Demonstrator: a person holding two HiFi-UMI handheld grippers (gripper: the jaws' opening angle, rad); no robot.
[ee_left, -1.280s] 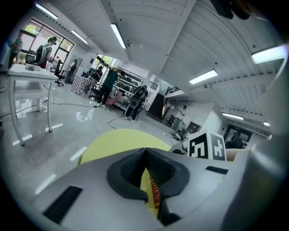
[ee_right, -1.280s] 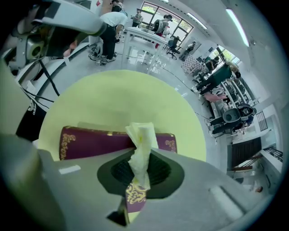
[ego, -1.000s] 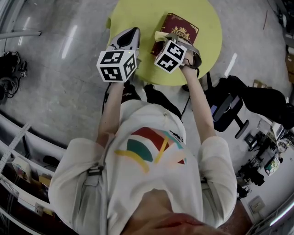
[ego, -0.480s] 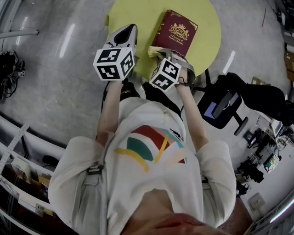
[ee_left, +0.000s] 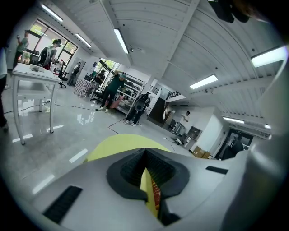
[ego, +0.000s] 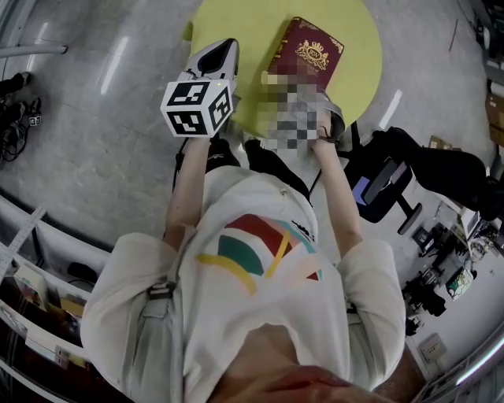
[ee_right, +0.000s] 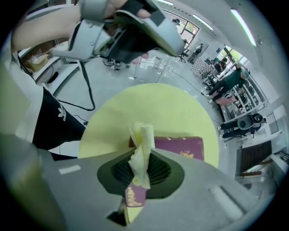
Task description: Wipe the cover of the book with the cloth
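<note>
A maroon book (ego: 311, 49) with a gold crest lies on the round yellow-green table (ego: 236, 20). In the right gripper view the same book (ee_right: 185, 146) shows beyond the jaws. My right gripper (ee_right: 141, 158) is shut on a bunched pale yellow cloth (ee_right: 143, 135), held over the book's near end. In the head view a mosaic patch covers most of this gripper. My left gripper (ego: 227, 49) hovers over the table's left edge, left of the book, and is shut on nothing. Its closed fingertips (ee_left: 145, 151) point across the table (ee_left: 117, 146). It also shows as the left gripper (ee_right: 131, 31) held in a hand.
A dark office chair (ego: 386, 185) stands right of the table, close to my right arm. Cables (ego: 16, 94) lie on the grey floor at far left. In the left gripper view a white table (ee_left: 31, 74) and several people stand far off.
The right gripper with the cloth slid back along the book toward the person, uncovering more of the cover, then edged slightly forward. The left gripper stayed almost still.
</note>
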